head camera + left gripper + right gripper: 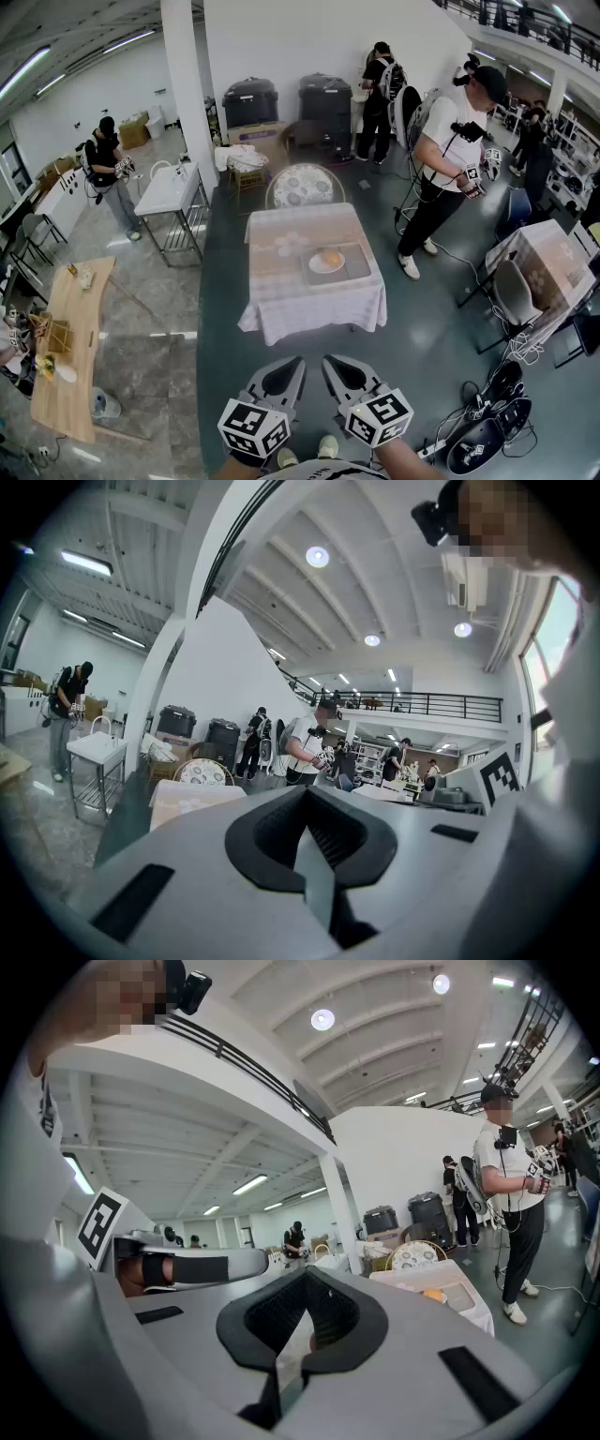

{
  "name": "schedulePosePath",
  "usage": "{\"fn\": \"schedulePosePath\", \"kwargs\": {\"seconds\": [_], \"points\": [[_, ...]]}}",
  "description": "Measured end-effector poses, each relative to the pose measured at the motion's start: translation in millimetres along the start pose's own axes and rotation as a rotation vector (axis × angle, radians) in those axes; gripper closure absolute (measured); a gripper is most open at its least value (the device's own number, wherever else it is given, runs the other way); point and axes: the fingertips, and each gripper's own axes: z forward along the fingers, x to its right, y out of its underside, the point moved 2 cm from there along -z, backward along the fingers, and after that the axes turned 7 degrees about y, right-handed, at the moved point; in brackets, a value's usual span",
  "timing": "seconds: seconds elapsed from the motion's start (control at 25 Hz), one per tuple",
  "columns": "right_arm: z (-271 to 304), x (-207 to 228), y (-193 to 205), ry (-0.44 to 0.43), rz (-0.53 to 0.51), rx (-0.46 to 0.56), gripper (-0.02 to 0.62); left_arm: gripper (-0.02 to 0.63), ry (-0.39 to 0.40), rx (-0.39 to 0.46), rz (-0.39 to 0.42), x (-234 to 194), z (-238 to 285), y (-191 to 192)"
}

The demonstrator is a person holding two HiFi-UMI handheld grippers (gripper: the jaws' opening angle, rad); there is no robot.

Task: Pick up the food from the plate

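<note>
An orange, roundish piece of food (329,257) lies on a white plate (319,267). The plate rests on a grey tray (356,267) atop a table with a white cloth (281,300) in mid-room. Both grippers hang low at the bottom of the head view, well short of the table. My left gripper (296,363) is shut with nothing in it, and so is my right gripper (330,362). In the right gripper view the food (432,1295) shows far off beyond the shut jaws of the right gripper (307,1275). The left gripper (307,794) points toward the table (187,799).
A chair with a patterned round back (305,185) stands behind the table. A person in a white shirt (450,159) stands to its right. Cables and gear (487,427) lie on the floor at right. A wooden table (70,337) and a white pillar (187,84) are at left.
</note>
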Motion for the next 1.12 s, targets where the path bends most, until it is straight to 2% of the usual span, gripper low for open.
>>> {"fn": "schedulePosePath", "kwargs": {"seconds": [0.36,0.68,1.12], "points": [[2,12,-1,-0.011,0.002,0.000,0.581,0.601,-0.007,-0.007,0.003,1,13,1],[-1,25,-4,-0.050,0.056,0.024,0.580,0.601,-0.017,-0.018,-0.004,4,28,9],[-5,59,-7,-0.070,0.029,0.030,0.580,0.601,-0.053,-0.019,0.025,15,62,13]]}}
